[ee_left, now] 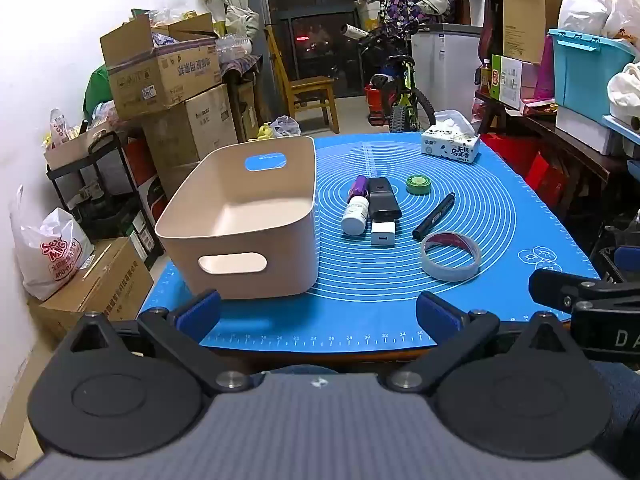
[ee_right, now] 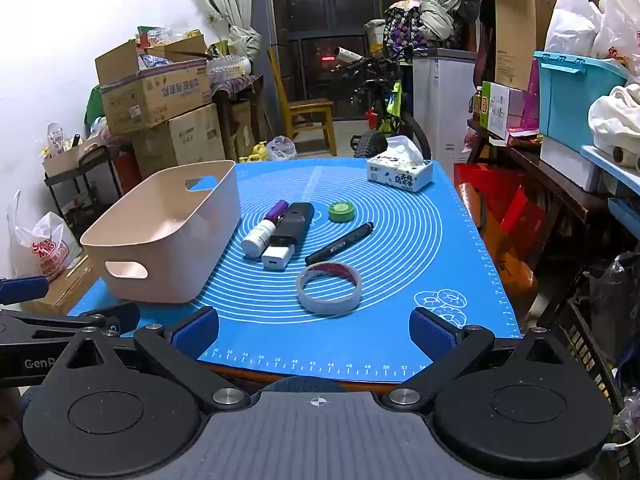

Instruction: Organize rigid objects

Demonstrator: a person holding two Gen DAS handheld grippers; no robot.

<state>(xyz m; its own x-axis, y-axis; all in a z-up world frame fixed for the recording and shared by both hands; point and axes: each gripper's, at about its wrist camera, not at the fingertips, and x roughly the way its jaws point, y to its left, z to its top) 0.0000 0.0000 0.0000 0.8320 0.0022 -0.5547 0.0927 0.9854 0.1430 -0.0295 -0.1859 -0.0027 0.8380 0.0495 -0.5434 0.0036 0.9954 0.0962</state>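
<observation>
A beige plastic bin [ee_left: 240,220] [ee_right: 168,240] stands empty on the left of the blue mat [ee_left: 380,288] [ee_right: 400,312]. Right of it lie a white pill bottle [ee_left: 354,216] [ee_right: 259,237], a purple tube [ee_left: 359,187] [ee_right: 277,211], a black box [ee_left: 383,199] [ee_right: 292,222], a white charger [ee_left: 383,233] [ee_right: 277,257], a black marker [ee_left: 435,215] [ee_right: 340,243], a green tape roll [ee_left: 417,183] [ee_right: 341,212] and a tape ring [ee_left: 450,255] [ee_right: 329,287]. My left gripper [ee_left: 318,312] and right gripper [ee_right: 314,330] are open and empty at the mat's near edge.
A tissue pack [ee_left: 450,144] [ee_right: 400,172] sits at the mat's far right. Cardboard boxes [ee_left: 160,72] are stacked left of the table, a bicycle [ee_left: 396,92] and wooden chair [ee_left: 308,88] stand behind it, and cluttered shelves [ee_right: 580,128] on the right.
</observation>
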